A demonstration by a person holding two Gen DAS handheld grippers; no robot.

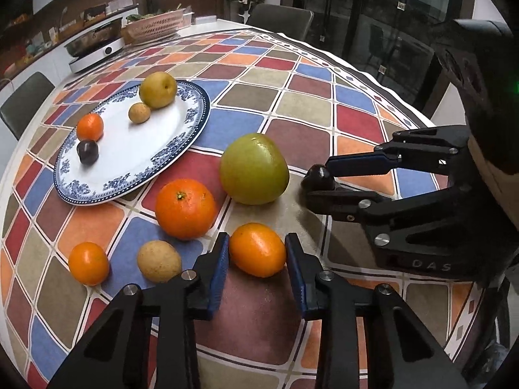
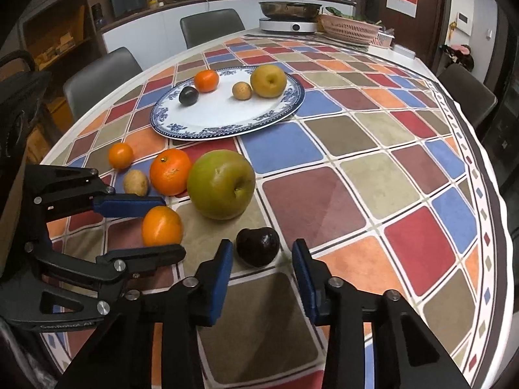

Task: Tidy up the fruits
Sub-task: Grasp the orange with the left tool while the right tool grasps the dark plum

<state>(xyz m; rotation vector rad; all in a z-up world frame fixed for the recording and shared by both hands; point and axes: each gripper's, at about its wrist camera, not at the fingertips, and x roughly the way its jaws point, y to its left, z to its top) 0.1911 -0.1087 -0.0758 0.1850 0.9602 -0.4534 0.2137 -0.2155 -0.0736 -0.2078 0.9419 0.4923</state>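
A blue-patterned plate holds a yellow pear, a small brown fruit, a tangerine and a dark plum. On the checked cloth lie a big green fruit, a large orange, a small tangerine and a tan fruit. My left gripper is open around an orange. My right gripper is open around a dark plum.
An electric cooker and a pink basket stand at the table's far end. Grey chairs line the far side. The table edge curves along the right.
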